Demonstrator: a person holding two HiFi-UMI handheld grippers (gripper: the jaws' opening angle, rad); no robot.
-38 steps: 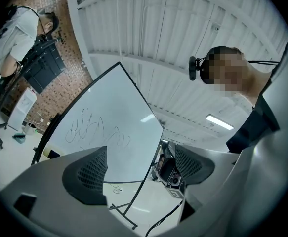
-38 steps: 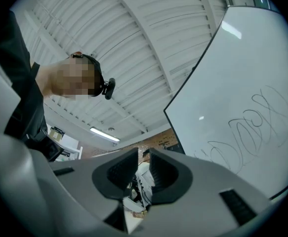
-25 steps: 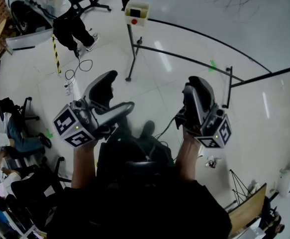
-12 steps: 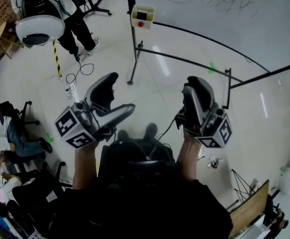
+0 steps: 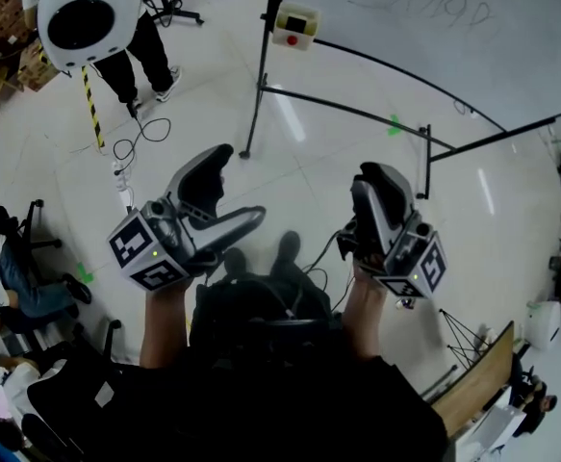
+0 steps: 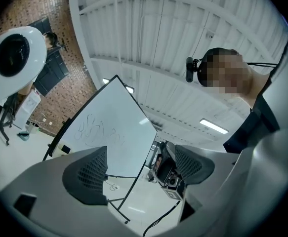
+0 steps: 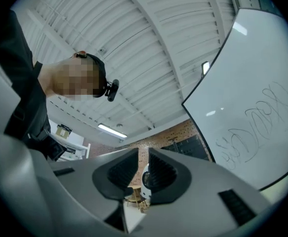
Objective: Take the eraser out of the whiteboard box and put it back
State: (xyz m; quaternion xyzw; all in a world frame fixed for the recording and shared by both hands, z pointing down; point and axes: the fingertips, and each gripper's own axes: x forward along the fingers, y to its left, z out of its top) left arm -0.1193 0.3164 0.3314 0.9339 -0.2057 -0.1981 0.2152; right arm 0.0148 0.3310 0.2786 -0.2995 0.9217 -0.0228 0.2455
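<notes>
Whiteboard box (image 5: 296,25), a small cream case fixed at the edge of the whiteboard (image 5: 453,37), sits well ahead of the left hand-held gripper (image 5: 234,186) and the right hand-held gripper (image 5: 378,176), roughly between the two, and is too small in the head view to show whether the eraser lies inside. The left one holds its jaws spread wide with nothing between them, while the right one shows only a narrow slit between its pads, also empty. Far off to the left, a white domed machine (image 5: 81,12) hides most of a standing person.
</notes>
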